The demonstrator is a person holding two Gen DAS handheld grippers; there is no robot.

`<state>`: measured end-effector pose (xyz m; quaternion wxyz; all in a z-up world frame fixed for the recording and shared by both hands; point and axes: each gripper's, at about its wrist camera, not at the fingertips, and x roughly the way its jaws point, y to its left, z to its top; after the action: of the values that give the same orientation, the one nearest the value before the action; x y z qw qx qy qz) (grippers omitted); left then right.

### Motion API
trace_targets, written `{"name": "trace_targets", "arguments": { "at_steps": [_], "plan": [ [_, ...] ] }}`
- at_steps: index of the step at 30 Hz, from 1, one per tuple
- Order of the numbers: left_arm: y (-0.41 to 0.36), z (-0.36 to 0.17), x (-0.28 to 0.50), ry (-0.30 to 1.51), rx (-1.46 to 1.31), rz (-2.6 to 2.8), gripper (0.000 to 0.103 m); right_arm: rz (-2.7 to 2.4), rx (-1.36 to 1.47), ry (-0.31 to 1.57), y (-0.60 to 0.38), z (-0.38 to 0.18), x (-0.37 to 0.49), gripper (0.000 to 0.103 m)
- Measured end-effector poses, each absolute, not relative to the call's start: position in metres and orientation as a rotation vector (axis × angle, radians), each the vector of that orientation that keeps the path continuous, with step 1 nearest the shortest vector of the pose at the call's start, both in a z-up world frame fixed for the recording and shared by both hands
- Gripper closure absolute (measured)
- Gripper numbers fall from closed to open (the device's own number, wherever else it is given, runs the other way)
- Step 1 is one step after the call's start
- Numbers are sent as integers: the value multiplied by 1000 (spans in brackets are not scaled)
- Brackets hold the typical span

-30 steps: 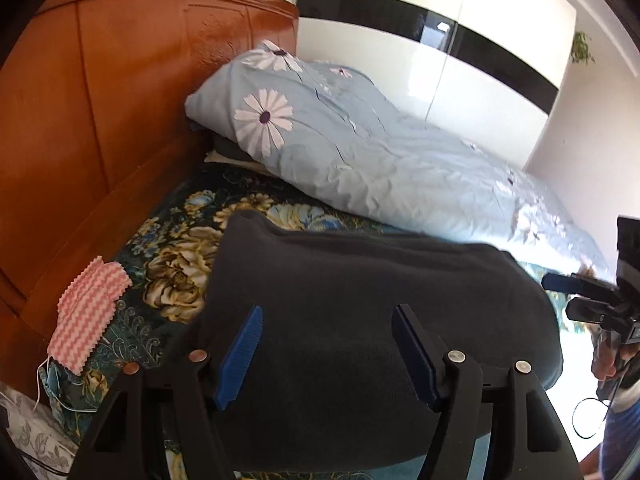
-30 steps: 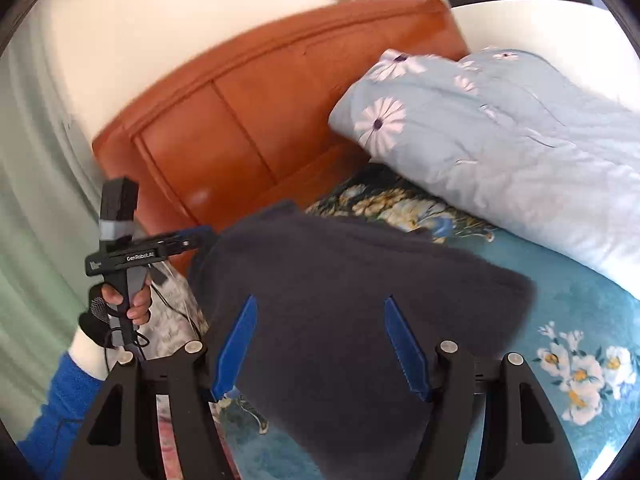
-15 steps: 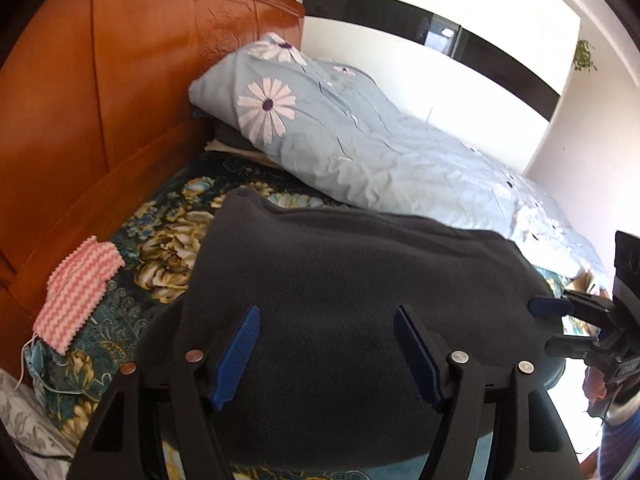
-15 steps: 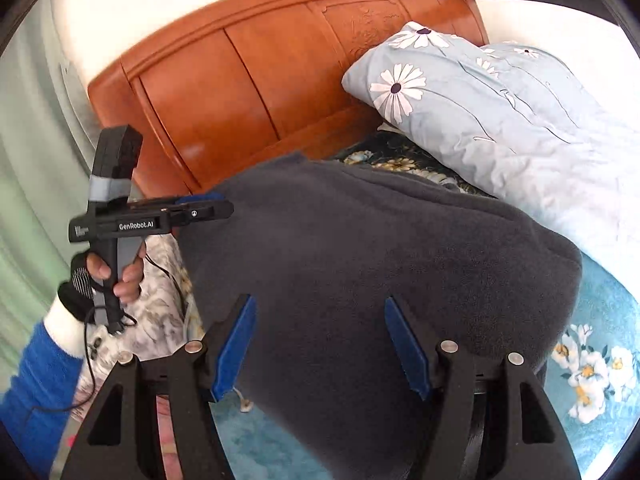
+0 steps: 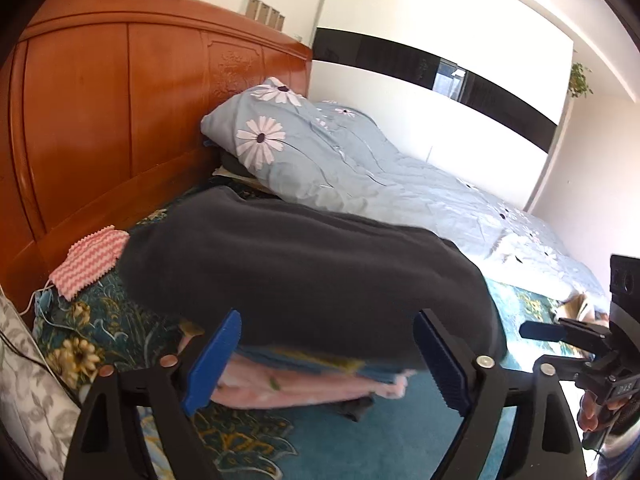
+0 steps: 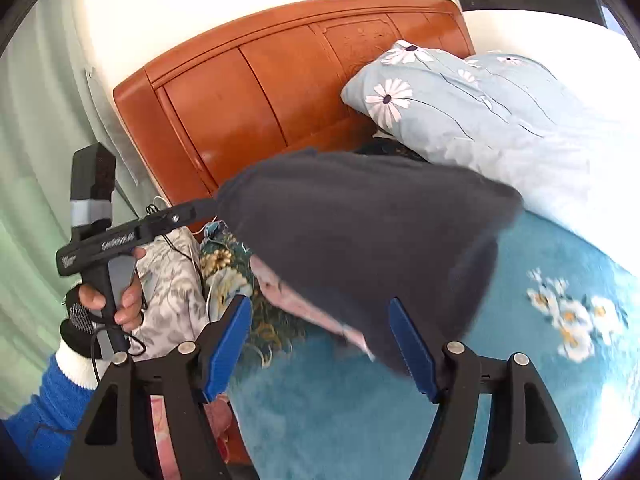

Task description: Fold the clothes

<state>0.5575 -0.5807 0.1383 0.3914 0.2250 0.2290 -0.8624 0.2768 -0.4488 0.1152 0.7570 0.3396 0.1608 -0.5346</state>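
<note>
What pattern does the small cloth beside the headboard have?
Pink and white zigzag stripes on the small cloth; left wrist view.

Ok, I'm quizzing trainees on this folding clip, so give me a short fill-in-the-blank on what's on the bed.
1. The dark grey garment lies on a folded ____ garment.
2. The headboard is made of ____.
3. The blue pillow is printed with white ____.
4. The zigzag cloth is white and ____.

Missing words: pink; wood; flowers; pink

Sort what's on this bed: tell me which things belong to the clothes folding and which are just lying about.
Part of the job:
- dark grey garment, lying on the stack
- folded pink clothes beneath it
- left gripper, jaws opening, nothing pinched
- right gripper, jaws opening, nothing pinched

Just lying about:
- blue daisy quilt
- pink zigzag cloth
- white cable
- wooden headboard
</note>
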Motion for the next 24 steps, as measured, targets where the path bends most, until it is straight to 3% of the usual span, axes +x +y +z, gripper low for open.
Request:
{"name": "trace_targets", "arguments": {
  "at_steps": [5, 8, 19, 24],
  "plan": [
    [-532, 124, 544, 575, 525, -2200, 0, -1180, 746, 356, -416, 101, 271, 20],
    [-505, 114, 540, 567, 482, -2181, 0, -1190, 745, 361, -398, 91, 269, 9],
    [-434, 59, 537, 662, 408, -1979, 0, -1450, 648, 448, -341, 57, 268, 8],
    [-421, 44, 537, 620, 459, -1906, 0, -1542, 605, 431, -325, 49, 271, 8]
  ]
}}
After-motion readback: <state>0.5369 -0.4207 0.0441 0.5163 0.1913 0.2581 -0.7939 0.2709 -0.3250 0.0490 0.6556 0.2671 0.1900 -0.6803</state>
